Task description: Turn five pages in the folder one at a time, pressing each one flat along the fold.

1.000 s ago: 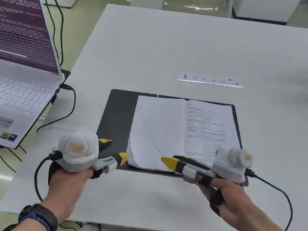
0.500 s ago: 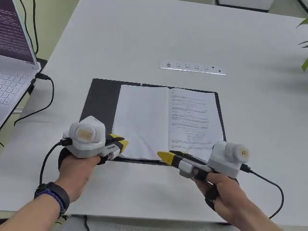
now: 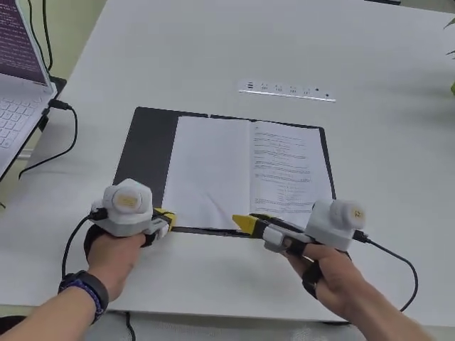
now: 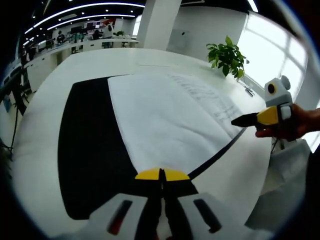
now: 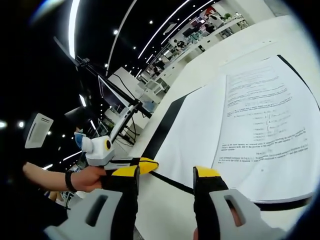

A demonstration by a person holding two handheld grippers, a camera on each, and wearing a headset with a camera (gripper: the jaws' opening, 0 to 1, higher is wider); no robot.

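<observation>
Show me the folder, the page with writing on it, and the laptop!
folder (image 3: 146, 153): head view, on its bare black left cover.
page with writing (image 3: 288, 170): head view, middle of the printed sheet.
laptop (image 3: 15, 117): head view, on its keyboard at the left edge.

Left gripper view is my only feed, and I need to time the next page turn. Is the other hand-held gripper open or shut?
Observer: Open. The right gripper view shows the right hand-held gripper with its jaws apart and nothing between them.
Operator: What lies beyond the folder?
Observer: In the head view, a socket strip is set into the table, past the far edge of the folder.
Operator: Anything off to the left to avoid?
Observer: A laptop sits at the table's left edge, and its cable lies between it and the folder.
</observation>
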